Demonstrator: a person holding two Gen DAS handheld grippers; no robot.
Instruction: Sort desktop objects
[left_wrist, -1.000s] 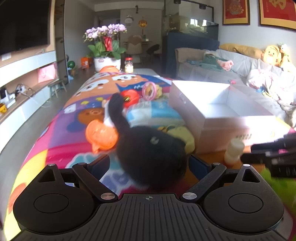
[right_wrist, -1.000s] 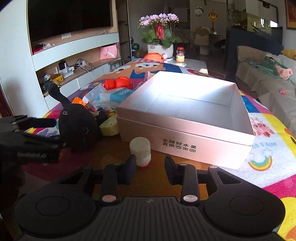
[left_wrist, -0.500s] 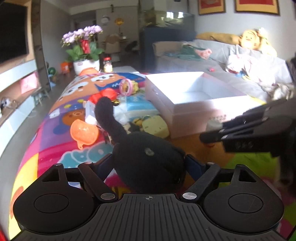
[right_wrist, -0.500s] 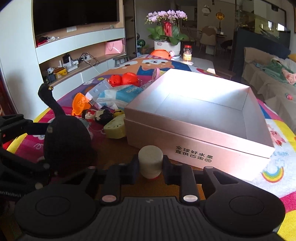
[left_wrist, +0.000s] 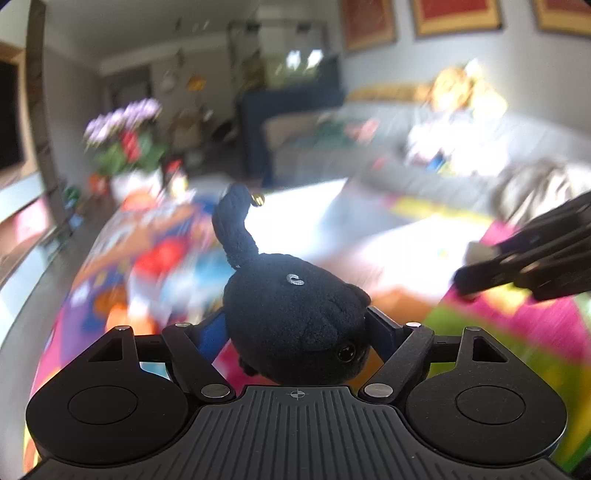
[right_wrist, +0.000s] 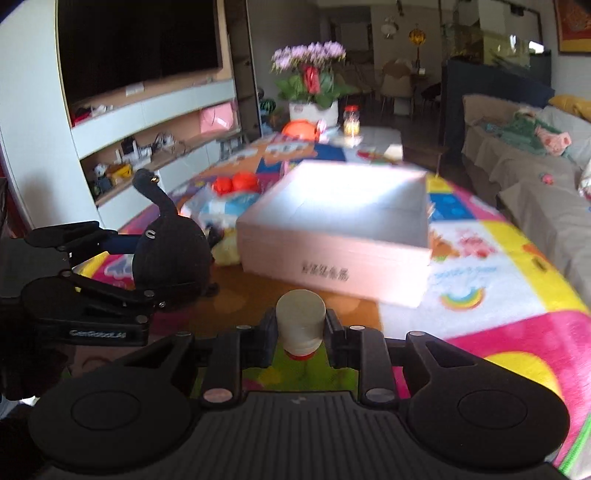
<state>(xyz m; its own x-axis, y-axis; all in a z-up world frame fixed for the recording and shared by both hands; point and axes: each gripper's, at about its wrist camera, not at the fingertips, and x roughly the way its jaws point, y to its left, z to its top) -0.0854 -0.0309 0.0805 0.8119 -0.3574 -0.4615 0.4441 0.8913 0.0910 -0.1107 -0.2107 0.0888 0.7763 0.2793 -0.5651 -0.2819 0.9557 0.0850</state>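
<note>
Your left tongs (left_wrist: 295, 325) closing on black plush toy (left_wrist: 291, 317) — pads pressed into its sides, toy lifted clear of tabletop (right_wrist: 517, 332). Your right tongs (right_wrist: 300, 326) clamped tight on small cream bottle (right_wrist: 300, 321), held upright — white box (right_wrist: 332, 254) just beyond, open.

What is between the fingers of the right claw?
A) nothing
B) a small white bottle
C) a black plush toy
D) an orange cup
B: in the right wrist view the right claw is shut on the small white bottle, while the black plush toy sits in the left claw.
</note>
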